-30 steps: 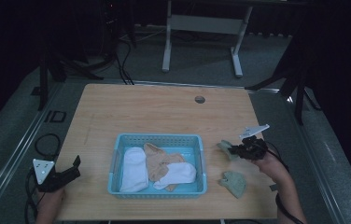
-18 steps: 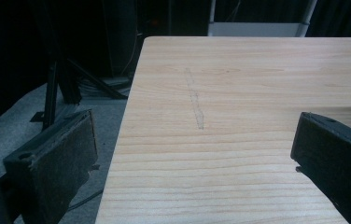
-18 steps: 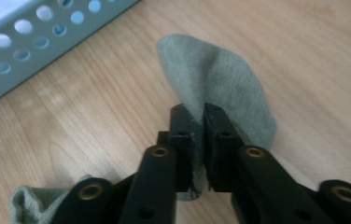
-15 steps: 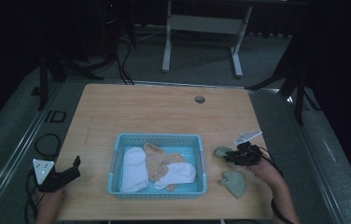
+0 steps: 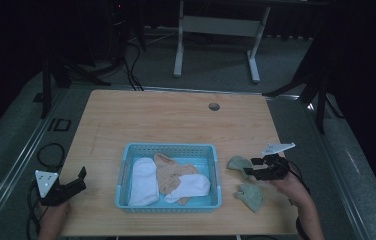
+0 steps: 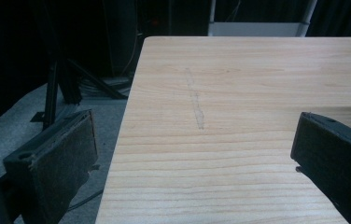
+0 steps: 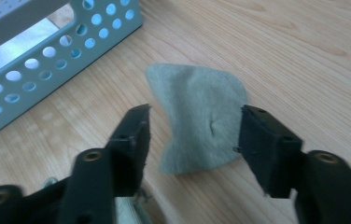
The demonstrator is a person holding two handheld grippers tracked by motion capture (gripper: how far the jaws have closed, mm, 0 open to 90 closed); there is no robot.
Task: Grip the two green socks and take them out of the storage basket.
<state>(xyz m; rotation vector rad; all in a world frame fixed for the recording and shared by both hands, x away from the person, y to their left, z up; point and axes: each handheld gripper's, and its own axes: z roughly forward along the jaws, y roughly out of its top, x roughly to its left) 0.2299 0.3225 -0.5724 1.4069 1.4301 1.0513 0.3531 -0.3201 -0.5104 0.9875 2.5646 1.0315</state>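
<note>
My right gripper (image 5: 256, 167) hangs low over the counter (image 5: 176, 125) at about four o'clock, its fingers (image 7: 131, 140) spread apart on either side of a small green sock (image 7: 199, 114) that lies flat on the wood just beside the blue basket (image 5: 171, 149). A second green sock (image 5: 250, 195) lies near it, toward five o'clock. Inside the basket are a white sock (image 5: 143, 181), a tan one (image 5: 168, 172) and another white one (image 5: 191, 186). My left gripper (image 5: 68, 185) rests at the counter's eight o'clock edge, its fingers (image 6: 61, 161) wide apart with only bare wood between them.
</note>
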